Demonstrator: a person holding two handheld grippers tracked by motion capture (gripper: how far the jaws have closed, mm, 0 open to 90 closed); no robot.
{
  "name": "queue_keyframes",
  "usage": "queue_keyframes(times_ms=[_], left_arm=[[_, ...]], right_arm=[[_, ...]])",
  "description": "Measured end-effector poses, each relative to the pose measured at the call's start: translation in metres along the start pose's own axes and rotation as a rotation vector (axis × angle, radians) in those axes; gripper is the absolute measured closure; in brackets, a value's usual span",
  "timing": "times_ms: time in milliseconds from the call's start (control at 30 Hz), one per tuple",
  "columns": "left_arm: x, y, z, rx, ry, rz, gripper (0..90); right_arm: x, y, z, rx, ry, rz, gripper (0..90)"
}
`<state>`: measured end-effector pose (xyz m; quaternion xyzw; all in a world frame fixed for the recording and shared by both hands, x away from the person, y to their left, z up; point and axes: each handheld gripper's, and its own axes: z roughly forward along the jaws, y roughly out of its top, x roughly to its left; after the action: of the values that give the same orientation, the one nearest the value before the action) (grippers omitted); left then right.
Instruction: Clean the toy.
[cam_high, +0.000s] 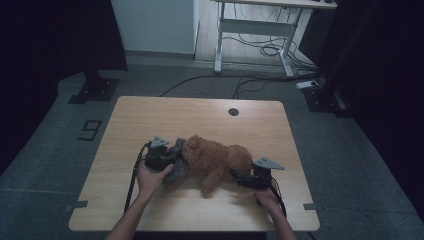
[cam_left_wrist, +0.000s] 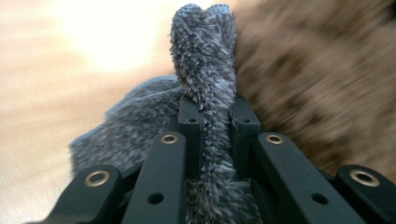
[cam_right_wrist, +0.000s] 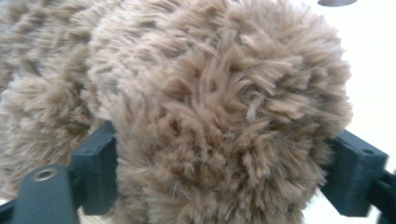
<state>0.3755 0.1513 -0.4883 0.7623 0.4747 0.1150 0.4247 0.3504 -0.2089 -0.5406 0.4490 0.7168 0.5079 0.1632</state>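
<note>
While left tool (cam_left_wrist: 212, 126) pinches grey fabric (cam_left_wrist: 203, 70), right tool (cam_right_wrist: 229, 172) clamps teddy bear (cam_high: 215, 159), mid-table (cam_high: 165, 112).

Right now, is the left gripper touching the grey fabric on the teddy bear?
Touching. The left gripper view shows the left gripper fingers pinching a fold of the grey furry fabric, which stands up between them beside the brown teddy bear.

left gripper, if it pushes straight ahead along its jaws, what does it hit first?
The left gripper is already shut on a fold of fuzzy grey fabric. Straight on, it would likely press next into the brown plush teddy bear just beyond, though depth is unclear.
</note>
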Motion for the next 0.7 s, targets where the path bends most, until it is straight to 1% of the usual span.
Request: queue_keyframes(times_ms=[33, 67, 133, 167, 233, 267, 333, 400, 467, 567, 600, 667, 700], left_arm=[[0.001, -0.001, 0.001, -0.011, -0.013, -0.015, 78.0], [0.001, -0.001, 0.002, -0.021, -0.035, -0.030, 77.9], [-0.001, 0.002, 0.003, -0.015, -0.064, -0.038, 77.6], [-0.001, 0.003, 0.004, -0.014, -0.084, -0.048, 77.4], [-0.001, 0.005, 0.006, -0.020, -0.113, -0.067, 77.6], [-0.002, 0.007, 0.006, -0.032, -0.128, -0.076, 77.8], [-0.005, 0.009, 0.005, -0.050, -0.137, -0.076, 78.4], [-0.006, 0.011, 0.003, -0.075, -0.142, -0.079, 78.9], [-0.006, 0.012, 0.001, -0.093, -0.141, -0.082, 79.2], [0.000, 0.015, -0.005, -0.110, -0.150, -0.096, 79.2], [0.002, 0.016, -0.006, -0.116, -0.147, -0.096, 79.3], [0.007, 0.018, -0.008, -0.123, -0.133, -0.096, 79.2], [0.010, 0.018, -0.007, -0.123, -0.123, -0.100, 79.2]], right_arm=[[-0.001, 0.000, 0.000, 0.008, 0.005, 0.006, 13.2], [-0.001, 0.000, 0.000, 0.008, 0.007, 0.011, 13.2], [-0.001, 0.000, 0.000, 0.025, 0.008, 0.015, 13.6], [-0.002, 0.001, 0.000, 0.039, 0.012, 0.021, 14.9], [-0.001, 0.002, 0.000, 0.056, 0.025, 0.017, 20.5], [-0.001, 0.002, 0.000, 0.059, 0.029, 0.010, 23.5], [0.001, 0.002, 0.000, 0.059, 0.036, -0.003, 30.2], [0.005, 0.003, 0.000, 0.036, 0.030, -0.040, 36.8], [0.010, 0.002, 0.002, -0.002, 0.019, -0.090, 40.0], [0.015, 0.005, 0.008, -0.043, 0.005, -0.139, 40.8], [0.016, 0.006, 0.010, -0.053, -0.002, -0.151, 40.7], [0.020, 0.008, 0.017, -0.079, -0.032, -0.213, 40.0], [0.020, 0.008, 0.021, -0.085, -0.037, -0.223, 39.4]])
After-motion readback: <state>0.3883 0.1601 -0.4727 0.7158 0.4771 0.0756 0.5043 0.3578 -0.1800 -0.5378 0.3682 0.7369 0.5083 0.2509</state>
